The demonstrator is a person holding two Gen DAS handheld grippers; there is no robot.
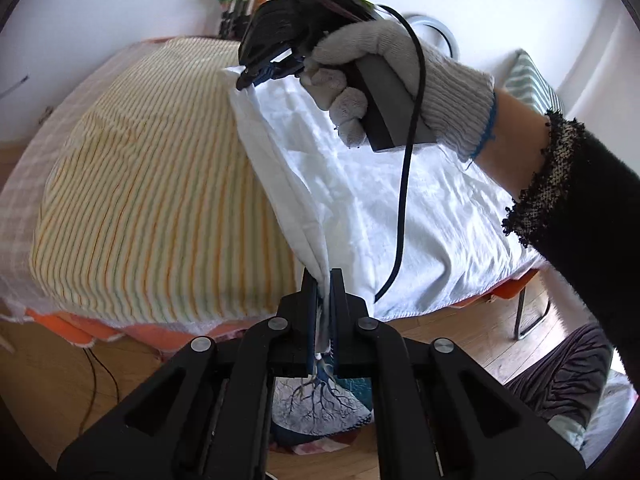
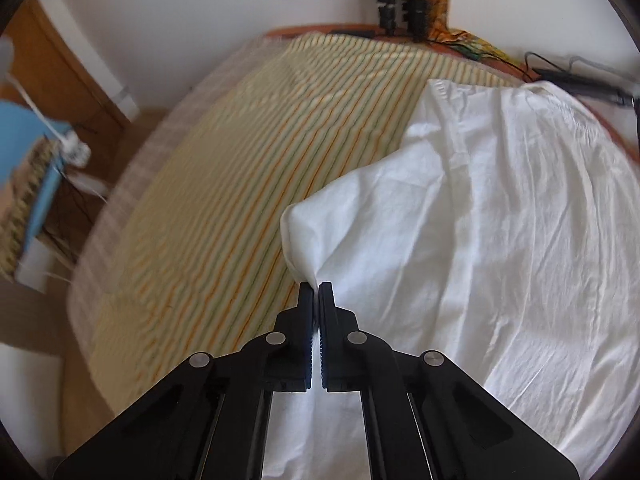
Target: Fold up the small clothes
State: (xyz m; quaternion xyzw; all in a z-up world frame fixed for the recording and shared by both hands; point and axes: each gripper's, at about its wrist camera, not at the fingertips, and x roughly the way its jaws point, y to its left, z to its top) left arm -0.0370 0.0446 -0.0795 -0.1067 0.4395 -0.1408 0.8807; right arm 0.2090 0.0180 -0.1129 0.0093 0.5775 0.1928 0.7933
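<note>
A white garment [image 1: 400, 208] lies spread over the right half of a striped table cover [image 1: 160, 184]. My left gripper [image 1: 325, 276] is shut on the garment's near edge, which is lifted off the table. At the far edge, my right gripper [image 1: 256, 76], held by a gloved hand [image 1: 400, 76], pinches the garment's upper corner. In the right wrist view the right gripper [image 2: 316, 288] is shut on a bunched fold of the white garment [image 2: 500, 220], with cloth showing between its fingers. The garment's left edge is raised between the two grips.
The striped cover [image 2: 224, 184] drapes an orange table [image 1: 80, 332]. A dark sleeve [image 1: 580, 208] crosses the right side. A black cable [image 1: 404, 184] hangs from the right gripper. Black stands [image 2: 404, 8] and colourful cloth sit at the table's far edge. Wooden floor [image 1: 36, 384] lies below.
</note>
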